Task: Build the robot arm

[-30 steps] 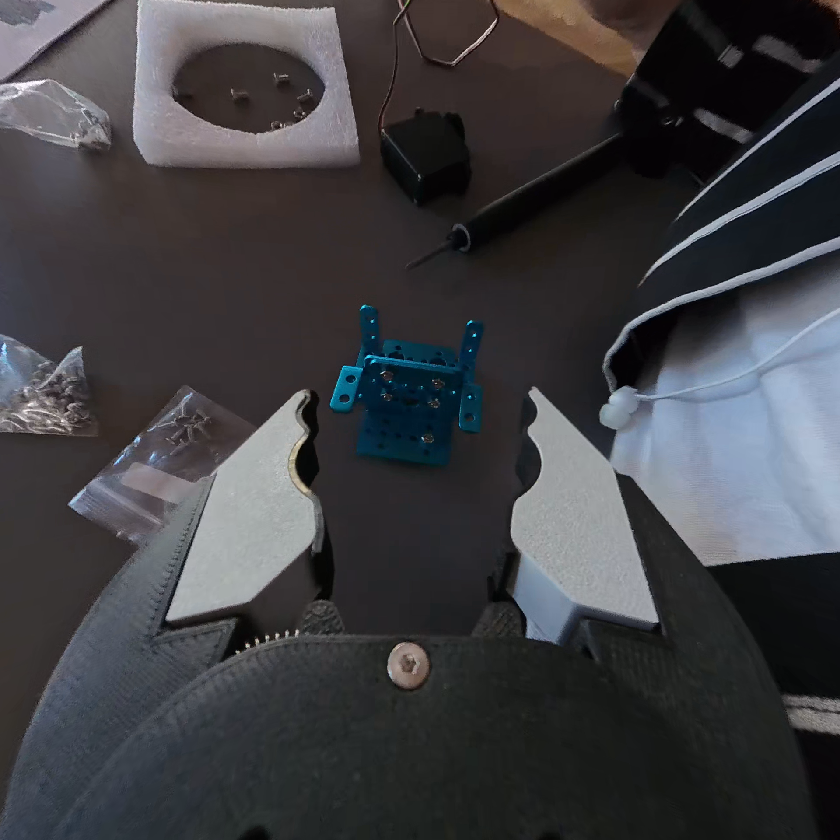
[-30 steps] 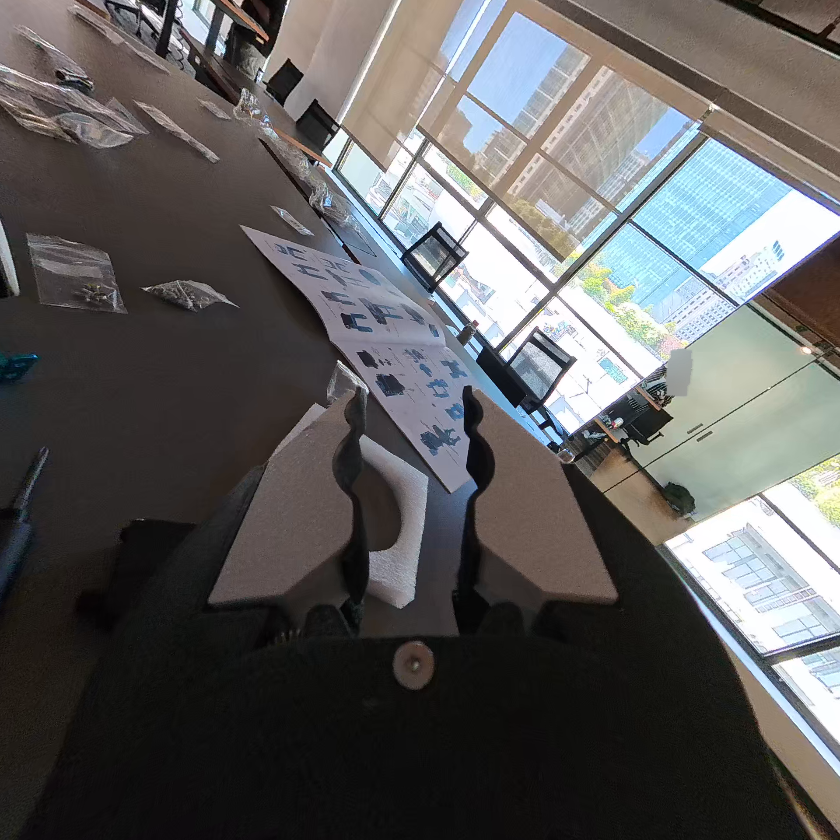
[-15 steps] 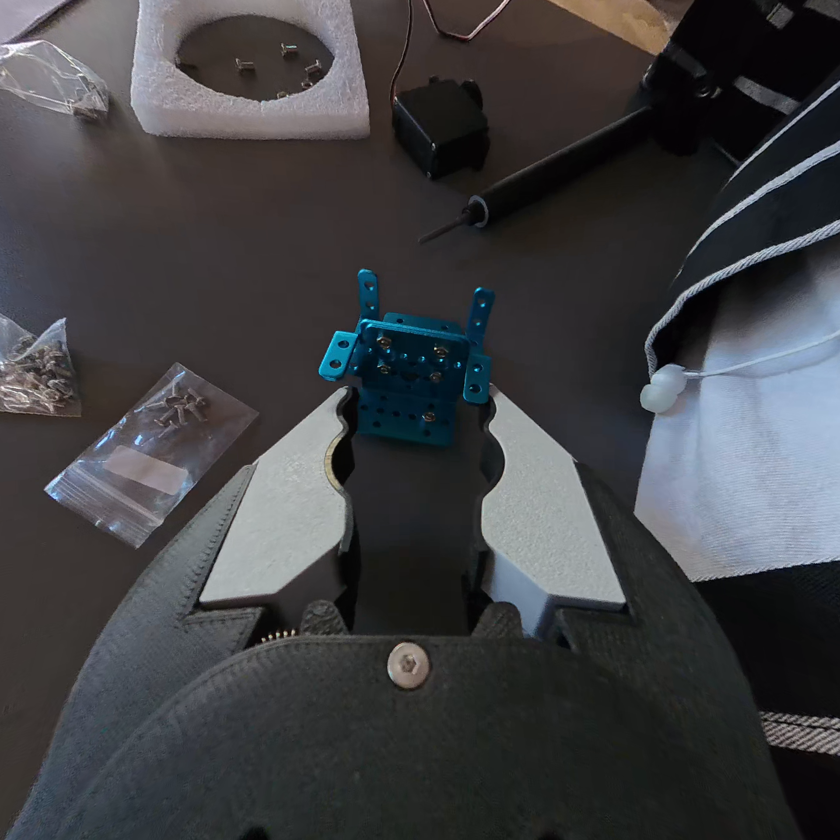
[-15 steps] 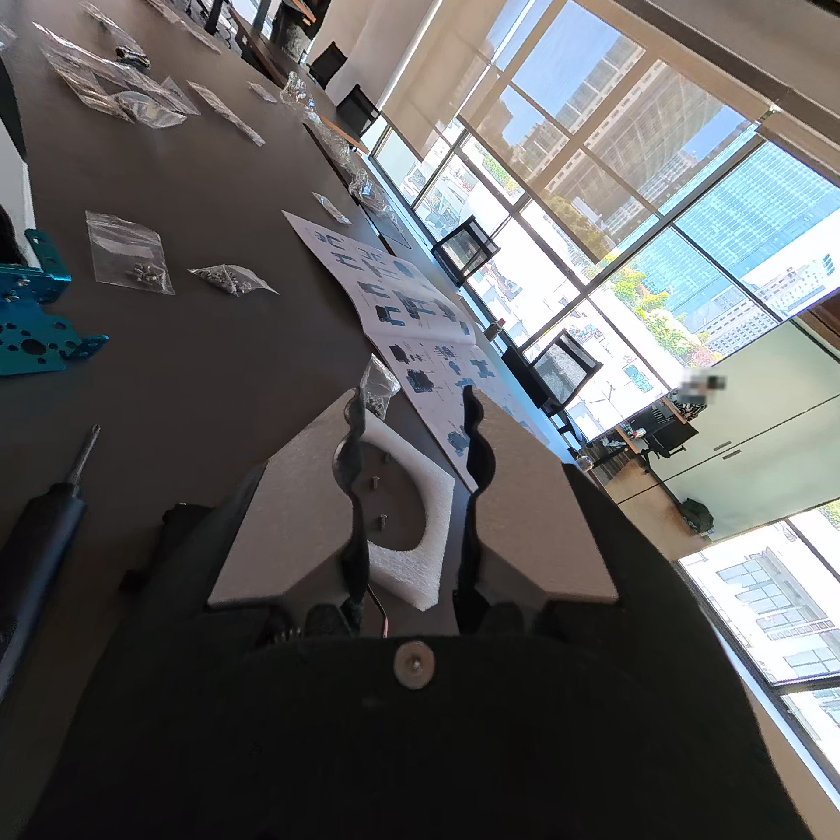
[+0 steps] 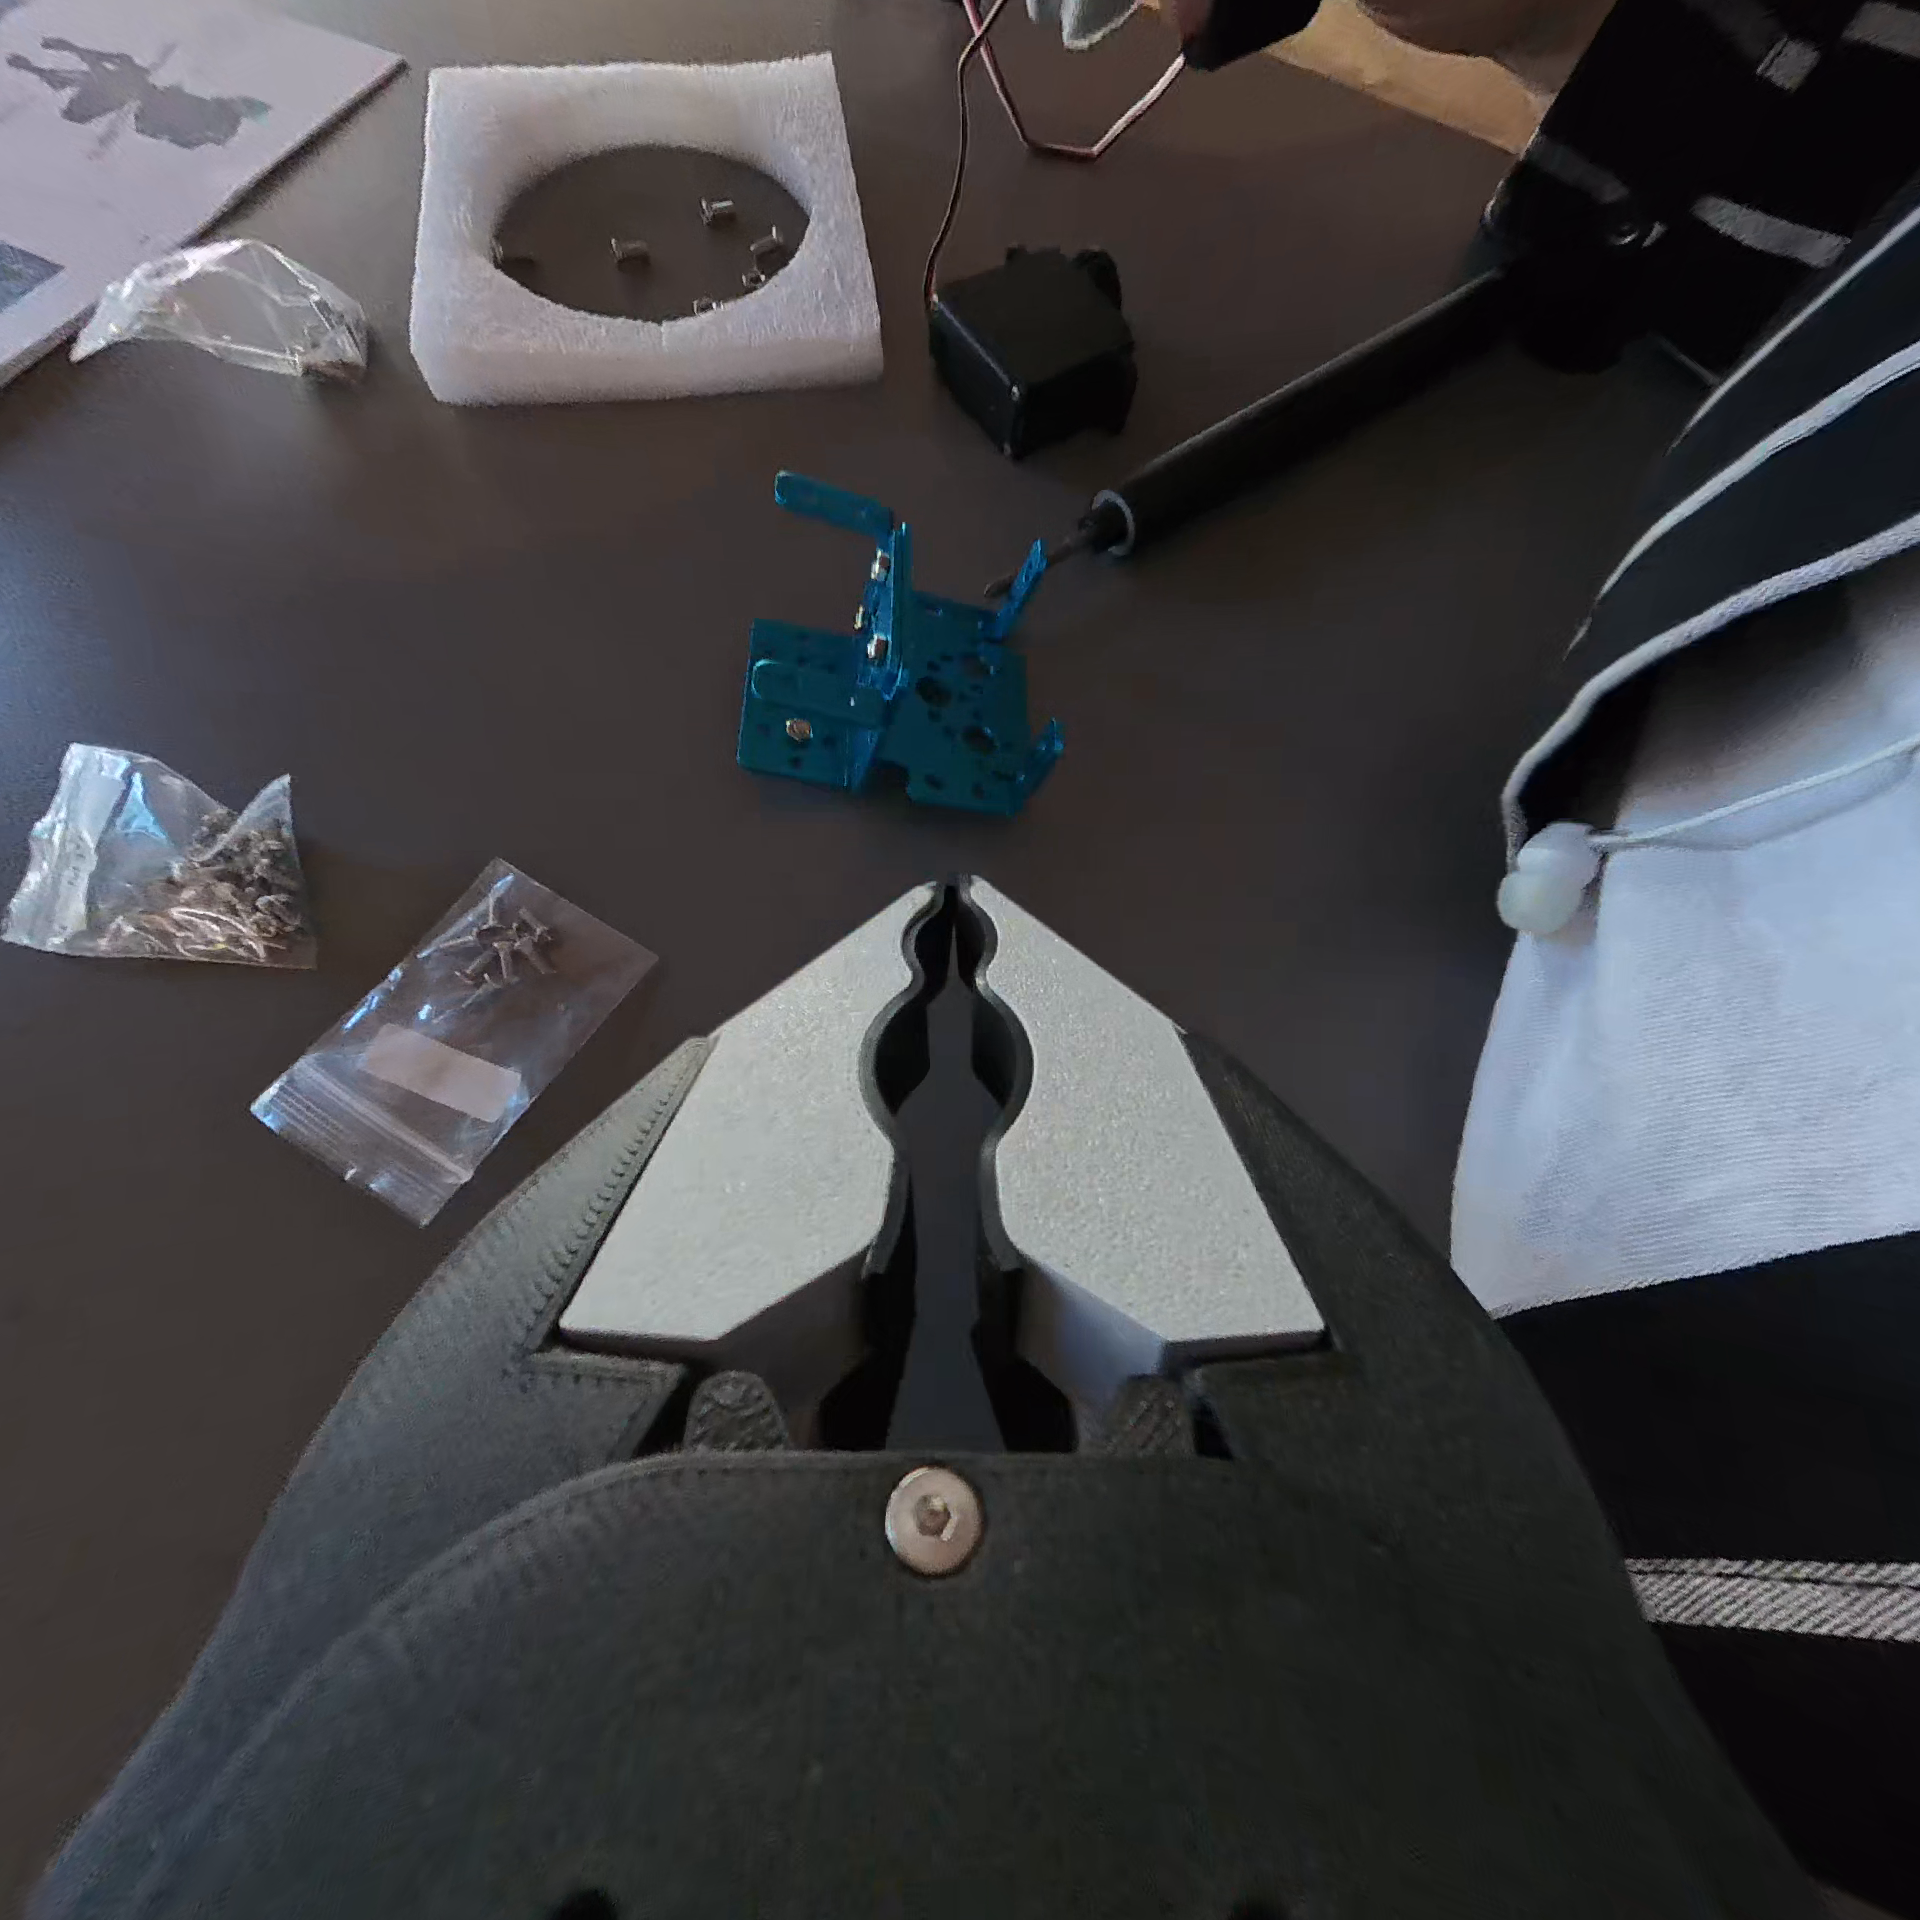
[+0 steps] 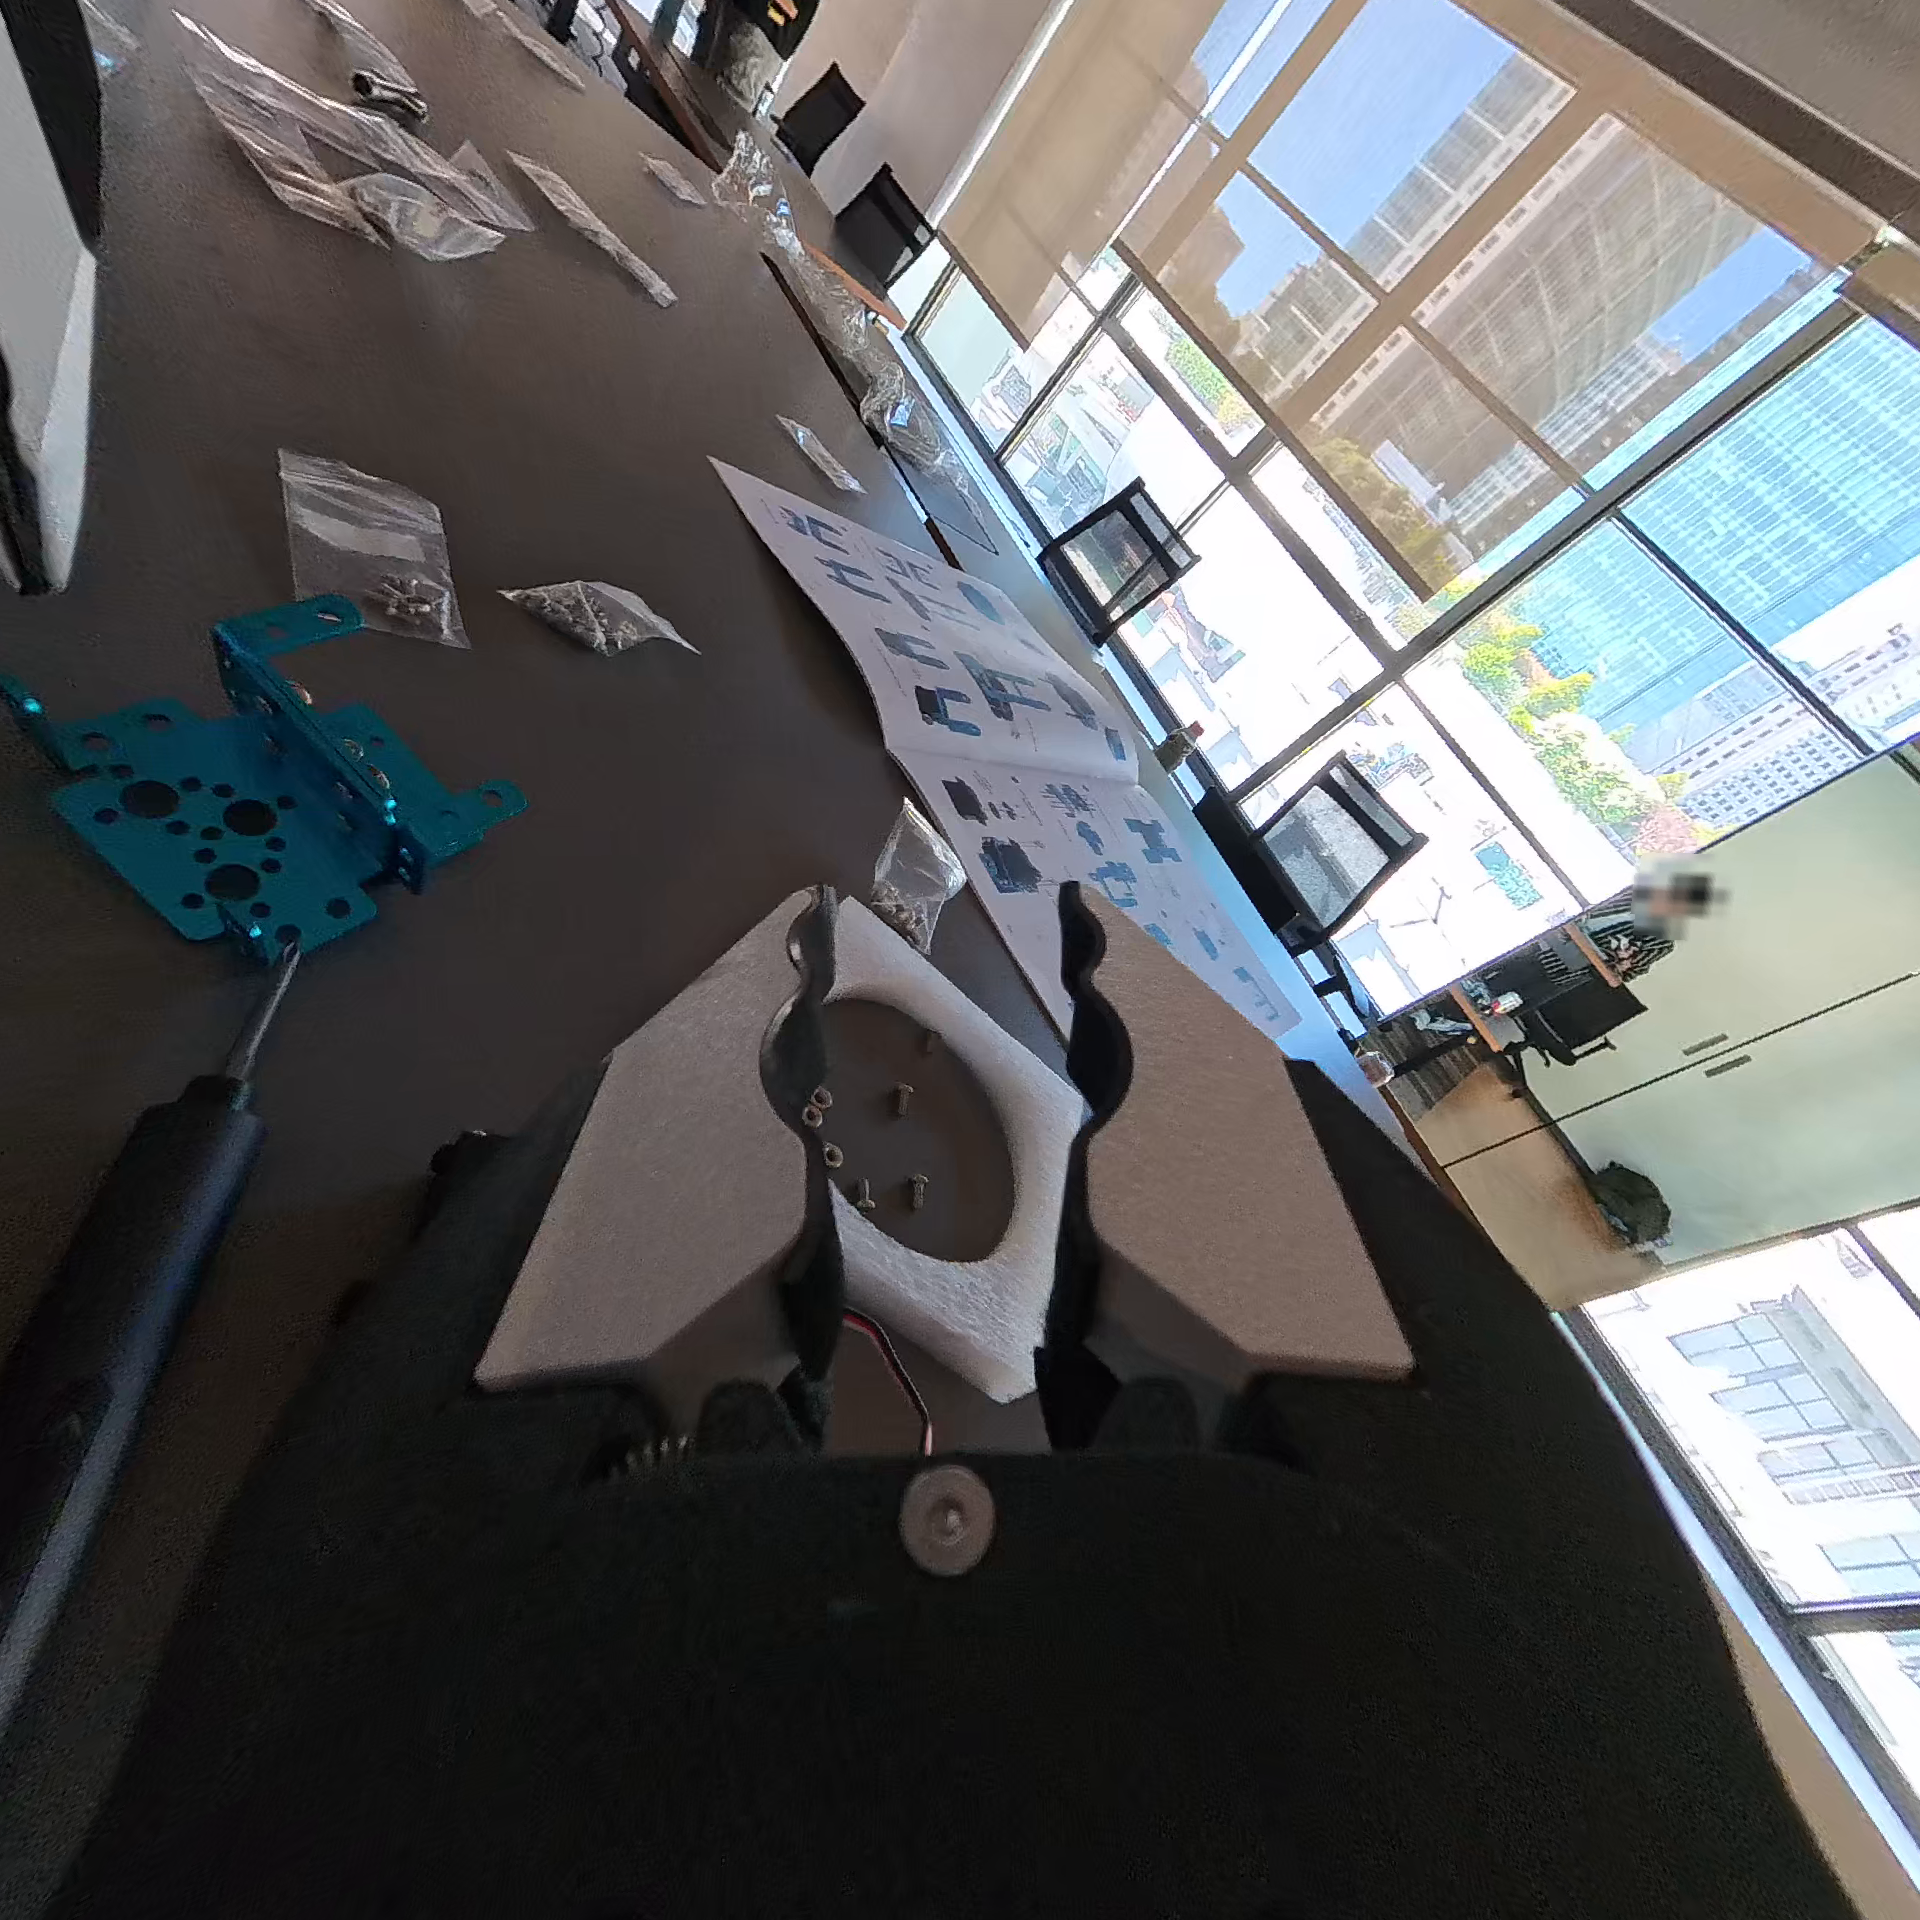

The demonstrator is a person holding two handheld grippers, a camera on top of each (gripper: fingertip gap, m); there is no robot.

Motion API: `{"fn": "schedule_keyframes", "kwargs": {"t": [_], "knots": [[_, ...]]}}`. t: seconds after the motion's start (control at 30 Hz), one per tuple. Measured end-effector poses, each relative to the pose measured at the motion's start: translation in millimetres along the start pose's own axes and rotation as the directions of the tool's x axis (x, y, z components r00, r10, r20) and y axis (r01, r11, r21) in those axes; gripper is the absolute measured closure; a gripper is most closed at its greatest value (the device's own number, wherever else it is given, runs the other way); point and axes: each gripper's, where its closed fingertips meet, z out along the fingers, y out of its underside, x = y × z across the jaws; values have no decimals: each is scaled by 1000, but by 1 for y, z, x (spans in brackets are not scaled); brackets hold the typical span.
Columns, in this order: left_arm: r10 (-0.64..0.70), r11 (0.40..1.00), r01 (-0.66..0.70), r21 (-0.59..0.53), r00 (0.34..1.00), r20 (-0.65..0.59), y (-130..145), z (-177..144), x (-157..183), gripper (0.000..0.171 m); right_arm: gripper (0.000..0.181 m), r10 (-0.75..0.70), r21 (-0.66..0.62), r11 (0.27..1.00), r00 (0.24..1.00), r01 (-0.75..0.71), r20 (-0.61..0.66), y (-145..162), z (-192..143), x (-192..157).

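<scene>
Where the left gripper (image 5: 951,894) fills the lower middle of its view, its fingers are pressed together at the tips and grip nothing. Just beyond them, not touching, the blue bracket (image 5: 894,675) lies at frame centre on the dark table (image 5: 520,582). Left of the fingers lie two bags of screws (image 5: 447,1039) (image 5: 166,873), and a white garment (image 5: 1714,1039) fills the right edge. A black screwdriver (image 5: 1299,416) slants in from the upper right, its tip against the bracket's far tab. Farther up sit a black servo (image 5: 1023,353), a white foam frame (image 5: 644,343) with loose screws in its hole, a third bag (image 5: 229,307), and a booklet (image 5: 156,125) in the upper left corner.

In the right wrist view, the right gripper (image 6: 945,904) has its fingers spread with nothing between them; the foam (image 6: 935,1299) lies beyond the gap. The screwdriver (image 6: 156,1195) runs along the lower left, outside the fingers, and I cannot tell what holds it. Its tip meets the bracket (image 6: 239,800) at centre left, and the booklet (image 6: 997,707) lies farther off towards the windows.

Half a second ago the left fingers stood apart, flanking the bracket's near edge. Now they are closed and farther from it, and the bracket lies turned onto another face. In the right wrist view it then showed only at the left edge, clear of the screwdriver's tip.
</scene>
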Motion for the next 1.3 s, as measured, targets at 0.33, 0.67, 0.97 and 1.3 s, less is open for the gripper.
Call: {"fn": "schedule_keyframes", "kwargs": {"t": [0.33, 0.67, 0.97, 1.3], "knots": [[-302, 945, 309, 107, 950, -80, -41, -3, -23, 140, 140, 181, 24, 982, 972, -186, 150, -13, -1, -16], [-512, 846, 529, -65, 772, -378, -42, 14, -17, 157, 139, 149, 12, 988, 972, -154, 181, -9, -3, -26], [-654, 735, 647, -204, 596, -465, -35, 19, 4, 168, 139, 75, -36, 997, 982, -70, 172, 0, -4, -32], [-622, 743, 667, -63, 652, -434, -39, -6, -9, 171, 138, 56, -55, 997, 973, -45, 226, 2, 1, -50]]}}
